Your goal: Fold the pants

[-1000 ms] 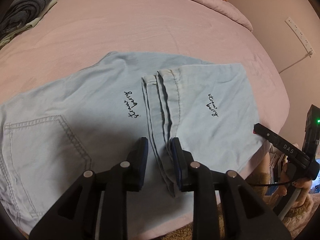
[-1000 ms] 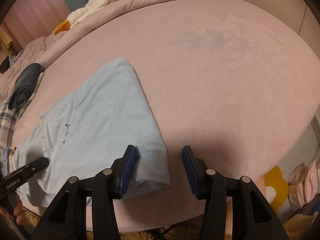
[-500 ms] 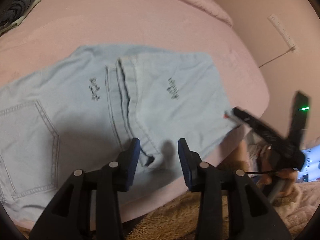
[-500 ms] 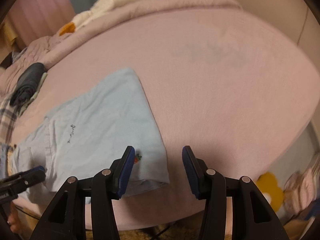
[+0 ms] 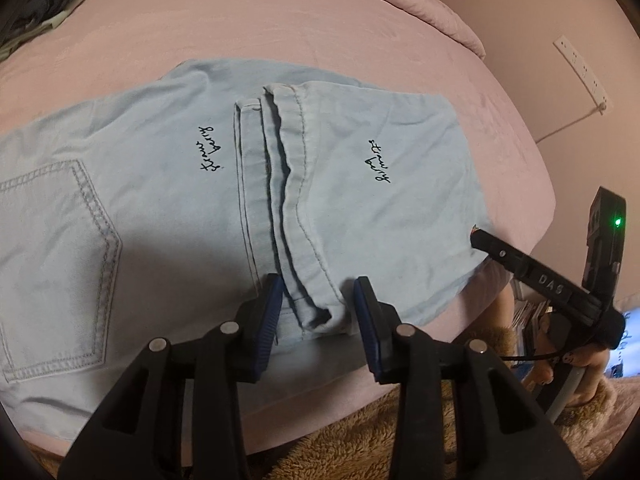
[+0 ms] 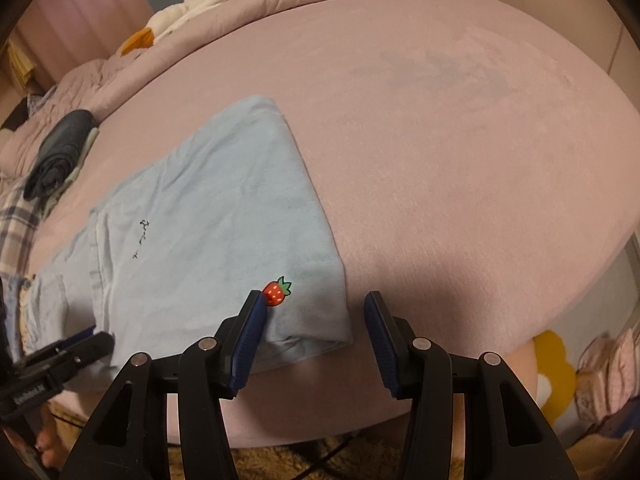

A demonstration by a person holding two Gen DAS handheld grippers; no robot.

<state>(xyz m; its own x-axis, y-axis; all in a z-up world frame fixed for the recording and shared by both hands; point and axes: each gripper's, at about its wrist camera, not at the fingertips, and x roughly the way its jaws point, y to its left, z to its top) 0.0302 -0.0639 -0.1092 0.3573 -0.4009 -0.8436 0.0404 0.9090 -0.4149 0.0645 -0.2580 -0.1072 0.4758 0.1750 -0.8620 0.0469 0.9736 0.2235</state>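
My left tongs (image 5: 318, 308) stand open astride the folded hem of the pale blue pants (image 5: 168, 200) on the pink bed (image 5: 280, 28); my right tongs (image 6: 314, 334) gape over the fold's near corner, the strawberry patch (image 6: 277, 293) just beyond their left finger.

Had open pink bedsheet (image 6: 460, 152) rightward of light-blue folded denim pants (image 6: 224, 216) (dark rolled clothes (image 6: 56, 152) crowded far left).

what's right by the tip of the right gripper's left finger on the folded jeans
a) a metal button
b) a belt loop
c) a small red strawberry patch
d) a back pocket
c: in the right wrist view a red strawberry patch with a green top sits on the light blue jeans, just by the left finger of the open right gripper.
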